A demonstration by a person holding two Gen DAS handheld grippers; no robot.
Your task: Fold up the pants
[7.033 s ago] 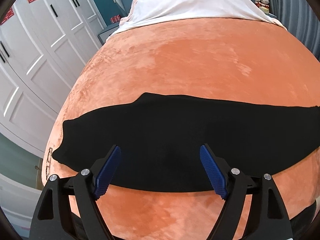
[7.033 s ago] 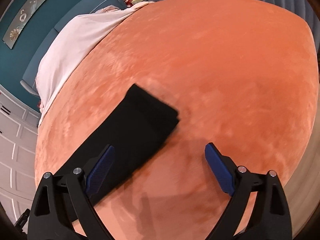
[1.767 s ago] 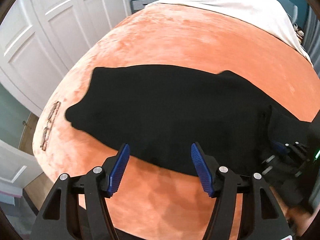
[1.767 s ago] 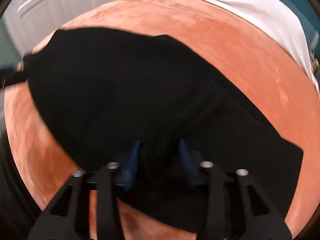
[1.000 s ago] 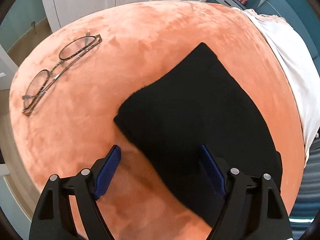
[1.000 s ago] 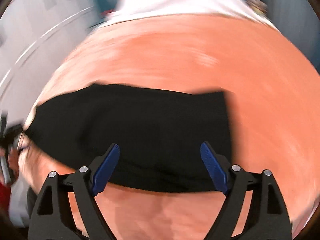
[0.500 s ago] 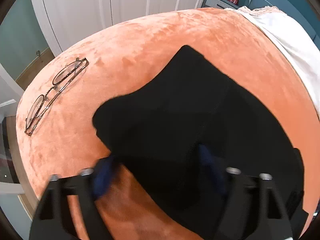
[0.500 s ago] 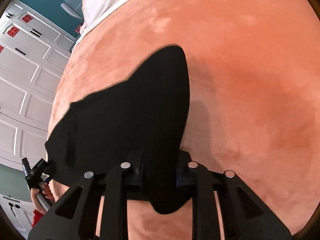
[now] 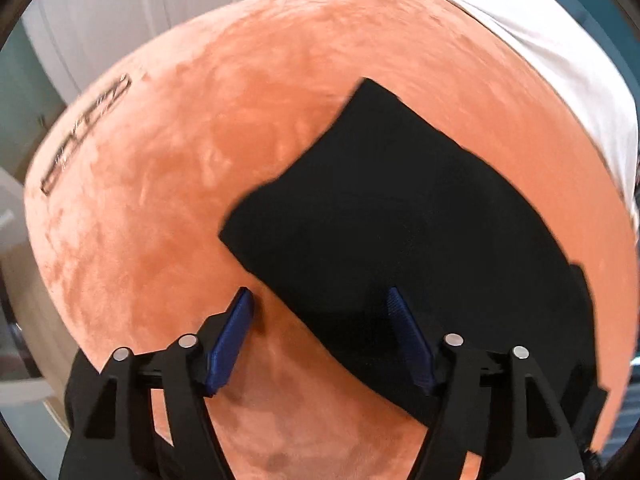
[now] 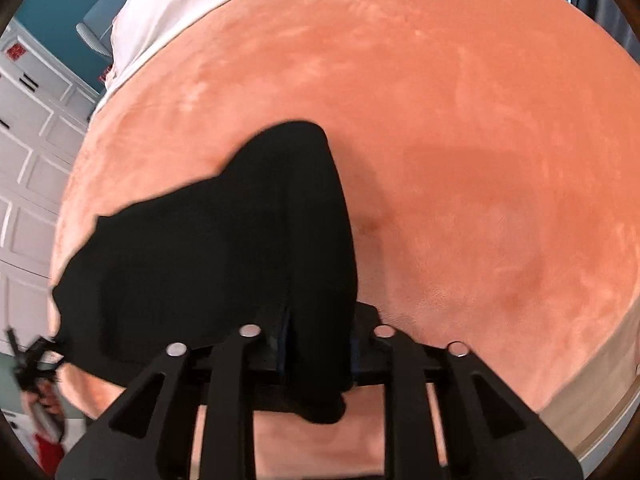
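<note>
Your right hand-held gripper is clamped on a bunched end of the black pants, which lie half-folded on the orange bed. Your left hand-held gripper gapes wide, straddling the near edge. Lift carelessly and the layers probably slide apart; the left view is blurred, so edge alignment is uncertain.
</note>
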